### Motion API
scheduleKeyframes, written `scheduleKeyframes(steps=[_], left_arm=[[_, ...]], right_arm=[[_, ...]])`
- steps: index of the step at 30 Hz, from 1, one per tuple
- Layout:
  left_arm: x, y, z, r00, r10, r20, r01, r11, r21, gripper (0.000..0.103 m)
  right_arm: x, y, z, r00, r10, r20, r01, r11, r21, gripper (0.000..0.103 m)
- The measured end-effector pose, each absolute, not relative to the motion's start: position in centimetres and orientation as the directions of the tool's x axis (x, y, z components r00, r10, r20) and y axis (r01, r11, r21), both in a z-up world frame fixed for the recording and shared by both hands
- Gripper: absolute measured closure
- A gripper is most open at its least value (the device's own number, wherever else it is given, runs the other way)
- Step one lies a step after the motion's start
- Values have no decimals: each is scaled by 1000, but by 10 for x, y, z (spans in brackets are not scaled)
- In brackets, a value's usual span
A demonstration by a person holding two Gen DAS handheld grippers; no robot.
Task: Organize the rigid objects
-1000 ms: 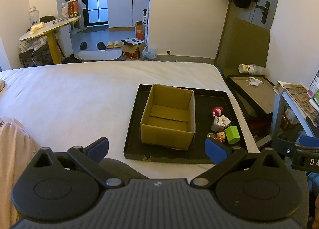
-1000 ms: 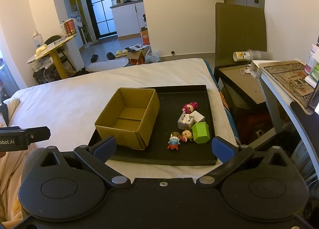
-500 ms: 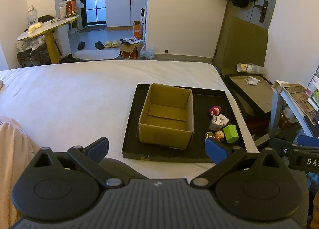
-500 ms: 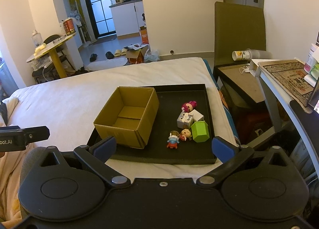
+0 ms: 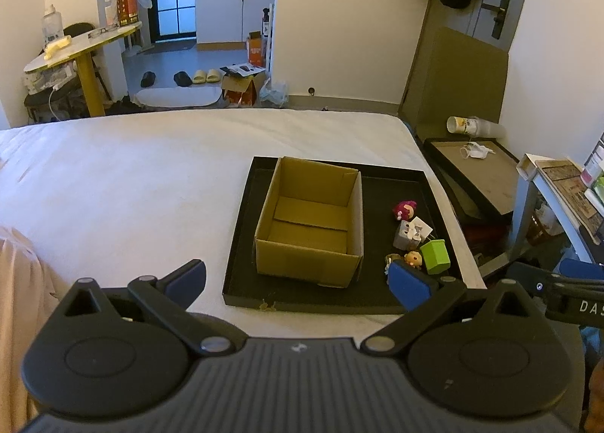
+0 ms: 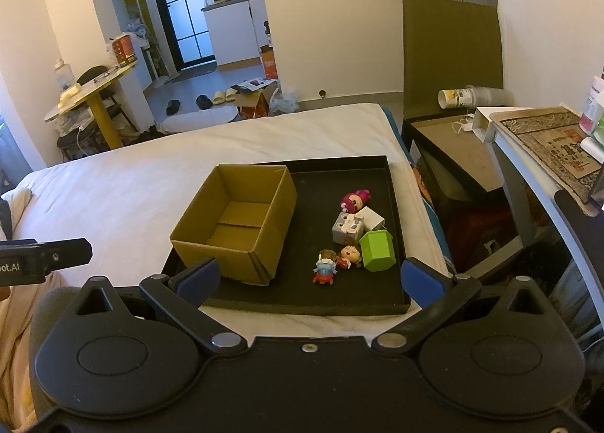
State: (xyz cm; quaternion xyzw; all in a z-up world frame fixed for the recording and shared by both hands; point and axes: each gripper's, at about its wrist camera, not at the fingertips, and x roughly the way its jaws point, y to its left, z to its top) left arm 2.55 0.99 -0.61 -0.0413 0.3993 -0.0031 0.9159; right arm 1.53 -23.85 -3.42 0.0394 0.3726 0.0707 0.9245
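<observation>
Toys and small blocks sit in a loose cluster on the right half of a black tray, which lies on a white bed. Among them are a pink-haired figurine, a grey cube touching a white block, a green hexagonal block, a round-faced doll and a blue-and-red figure. An open cardboard box stands on the tray's left half, and its floor is bare in both views.

By this showing nothing has been sorted yet: every piece is outside the box, so the whole job remains, presumably moving each one into it.

Both tools hang back at the near edge of the bed. The right gripper has its fingers spread wide and empty, facing the toys. The left gripper is likewise spread wide with nothing between its pads, pointed at the box.
</observation>
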Motion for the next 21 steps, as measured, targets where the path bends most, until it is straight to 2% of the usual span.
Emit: scheduleKeyframes(steps=[21], left_arm=[[91, 20, -35, 620, 1, -784, -81, 995, -62, 1]], right_arm=[[69, -265, -45, 710, 120, -694, -22, 989, 149, 0]])
